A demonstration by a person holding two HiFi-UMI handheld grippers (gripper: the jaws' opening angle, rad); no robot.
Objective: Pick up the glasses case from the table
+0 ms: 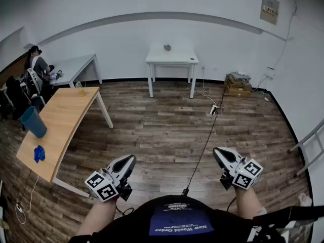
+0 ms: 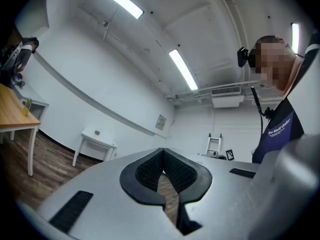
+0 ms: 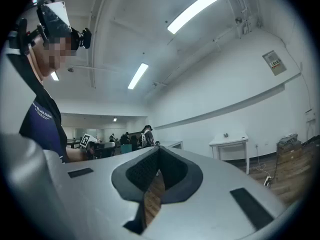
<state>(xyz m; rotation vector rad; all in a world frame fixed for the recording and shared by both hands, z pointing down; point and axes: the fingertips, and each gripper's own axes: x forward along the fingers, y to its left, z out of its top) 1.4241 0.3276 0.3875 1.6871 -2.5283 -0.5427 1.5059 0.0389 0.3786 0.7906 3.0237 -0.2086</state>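
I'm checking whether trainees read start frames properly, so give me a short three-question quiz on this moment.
1. True or false: the small dark grey object lies on the white rectangular table by the far wall.
2. Whose fingers hold something? A: the left gripper. B: the right gripper. C: neither.
3. Fill in: in the head view, the crumpled blue cloth lies on the light wooden table at the picture's ____ side.

Key: 1 true; 2 C, both are shut and empty; 3 left.

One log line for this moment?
left tool shut, empty | right tool shut, empty | small grey item on far white table, untouched
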